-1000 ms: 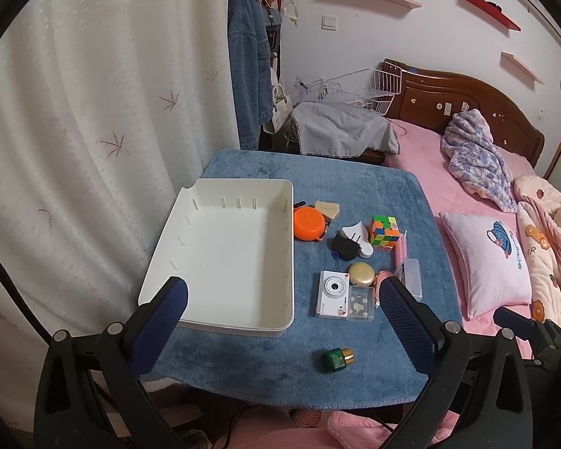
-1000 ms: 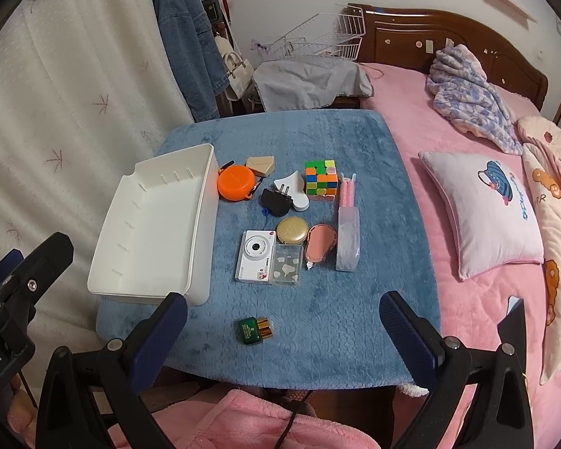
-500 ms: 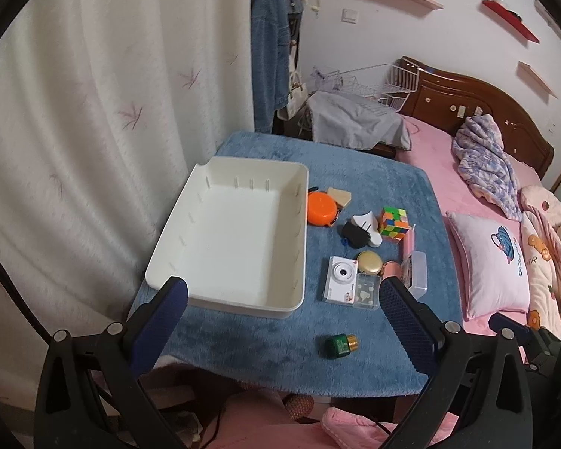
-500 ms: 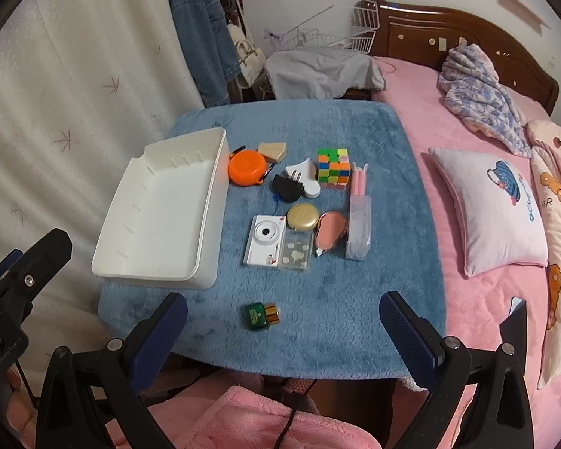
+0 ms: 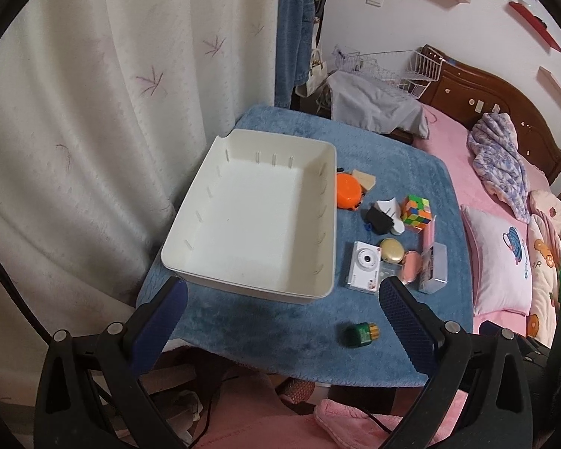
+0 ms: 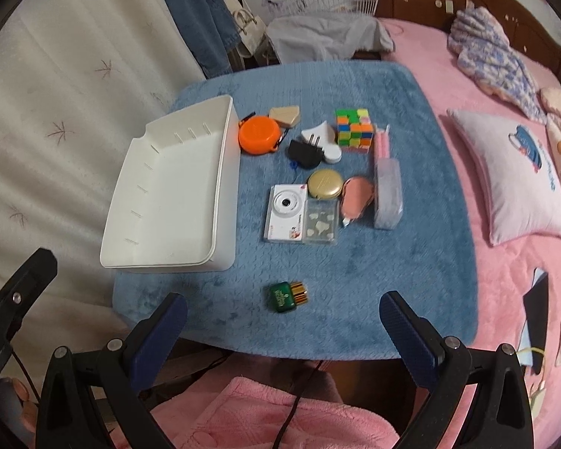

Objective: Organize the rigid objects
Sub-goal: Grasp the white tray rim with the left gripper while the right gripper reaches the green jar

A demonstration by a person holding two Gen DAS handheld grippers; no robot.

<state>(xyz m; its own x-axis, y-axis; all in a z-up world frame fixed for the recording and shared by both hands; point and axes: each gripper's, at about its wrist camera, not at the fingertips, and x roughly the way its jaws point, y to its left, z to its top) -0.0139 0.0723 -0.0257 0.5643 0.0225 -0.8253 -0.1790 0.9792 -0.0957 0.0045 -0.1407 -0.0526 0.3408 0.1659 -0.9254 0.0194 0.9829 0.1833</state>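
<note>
One white bin [image 5: 250,220] sits on the left part of the blue tabletop [image 6: 355,262]; nothing lies in it. To its right lie, one of each:

- orange round case [image 6: 260,135]
- beige wedge [image 6: 285,116]
- black plug [image 6: 304,153], touching a white plug [image 6: 323,138]
- colour cube [image 6: 355,129]
- gold compact [image 6: 324,184]
- white camera [image 6: 286,211]
- clear flat box [image 6: 321,224]
- pink pouch [image 6: 356,196]
- clear case [image 6: 388,194]

One green bottle [image 6: 288,296] lies apart, near the front edge.

The left gripper [image 5: 280,312] and right gripper [image 6: 282,318] each hold their jaws wide apart, empty, above the front edge. The print on the camera and the bottle label is too small to read. The left gripper's right finger hides the clear flat box in part.
</note>
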